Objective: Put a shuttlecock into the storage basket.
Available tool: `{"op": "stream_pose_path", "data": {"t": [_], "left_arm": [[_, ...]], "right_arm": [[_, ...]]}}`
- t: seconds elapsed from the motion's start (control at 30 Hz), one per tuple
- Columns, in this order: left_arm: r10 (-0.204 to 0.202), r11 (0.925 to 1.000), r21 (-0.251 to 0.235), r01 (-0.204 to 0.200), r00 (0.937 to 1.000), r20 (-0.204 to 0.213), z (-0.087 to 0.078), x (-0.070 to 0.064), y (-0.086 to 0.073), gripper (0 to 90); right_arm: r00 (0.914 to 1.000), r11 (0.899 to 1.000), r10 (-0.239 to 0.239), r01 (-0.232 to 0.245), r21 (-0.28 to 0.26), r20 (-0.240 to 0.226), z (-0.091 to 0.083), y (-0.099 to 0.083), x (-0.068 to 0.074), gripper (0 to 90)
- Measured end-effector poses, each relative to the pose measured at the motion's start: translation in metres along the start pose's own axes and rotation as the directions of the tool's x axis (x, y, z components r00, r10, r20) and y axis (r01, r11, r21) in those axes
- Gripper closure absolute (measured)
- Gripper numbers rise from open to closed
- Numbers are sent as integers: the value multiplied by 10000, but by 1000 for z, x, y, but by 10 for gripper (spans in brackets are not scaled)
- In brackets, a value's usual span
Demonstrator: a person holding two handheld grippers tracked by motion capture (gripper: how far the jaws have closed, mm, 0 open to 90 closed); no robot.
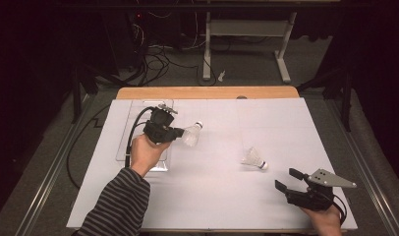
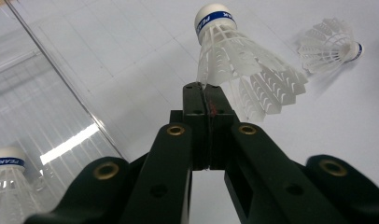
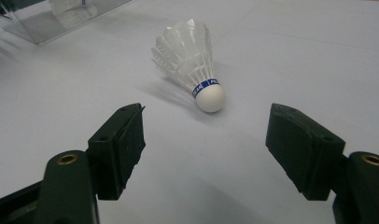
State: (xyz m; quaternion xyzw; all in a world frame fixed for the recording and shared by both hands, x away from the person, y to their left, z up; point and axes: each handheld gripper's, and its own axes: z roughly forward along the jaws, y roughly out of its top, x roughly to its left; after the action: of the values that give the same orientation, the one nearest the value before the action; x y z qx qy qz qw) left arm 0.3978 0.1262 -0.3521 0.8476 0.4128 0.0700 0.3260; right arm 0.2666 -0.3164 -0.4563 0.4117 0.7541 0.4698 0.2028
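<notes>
My left gripper [image 2: 205, 95] has its jaws pressed flat together, and pinched at their tips is the feather edge of a shuttlecock [image 2: 239, 65], which sticks out ahead of the jaws with its white cork and blue band pointing up and away. From above I see that same gripper [image 1: 180, 132] carrying the shuttlecock [image 1: 191, 133] just off its tips, right beside the clear tray [image 1: 138, 105] on the white table sheet [image 1: 212, 196]. Low to the left of my left jaws, another shuttlecock [image 2: 8, 184] sits behind the tray's clear wall. My right gripper [image 3: 204, 140] is spread wide with nothing between the jaws. Straight ahead of them, a little beyond the tips, a third shuttlecock [image 3: 190, 63] lies on its side on the sheet, cork end toward me, feathers away. From above, it [image 1: 254, 158] lies near the right gripper [image 1: 287, 179], not touching it.
</notes>
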Motion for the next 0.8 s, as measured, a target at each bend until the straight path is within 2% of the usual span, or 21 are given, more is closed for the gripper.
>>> {"op": "stream_pose_path", "data": {"t": [0.2, 0.33, 0.8], "left_arm": [[-107, 9999, -109, 106, 9999, -136, -5, 4, -1, 897], [-257, 9991, -344, 248, 9993, -258, -9, 8, -2, 897], [-608, 9974, -428, 585, 9967, -546, -20, 20, -7, 897]], "right_arm": [[10000, 10000, 17, -17, 16, 4, 0, 0, 0, 286], [10000, 10000, 12, -12, 5, 2, 0, 0, 0, 287], [10000, 10000, -35, 35, -1, 4, 0, 0, 1, 287]]}}
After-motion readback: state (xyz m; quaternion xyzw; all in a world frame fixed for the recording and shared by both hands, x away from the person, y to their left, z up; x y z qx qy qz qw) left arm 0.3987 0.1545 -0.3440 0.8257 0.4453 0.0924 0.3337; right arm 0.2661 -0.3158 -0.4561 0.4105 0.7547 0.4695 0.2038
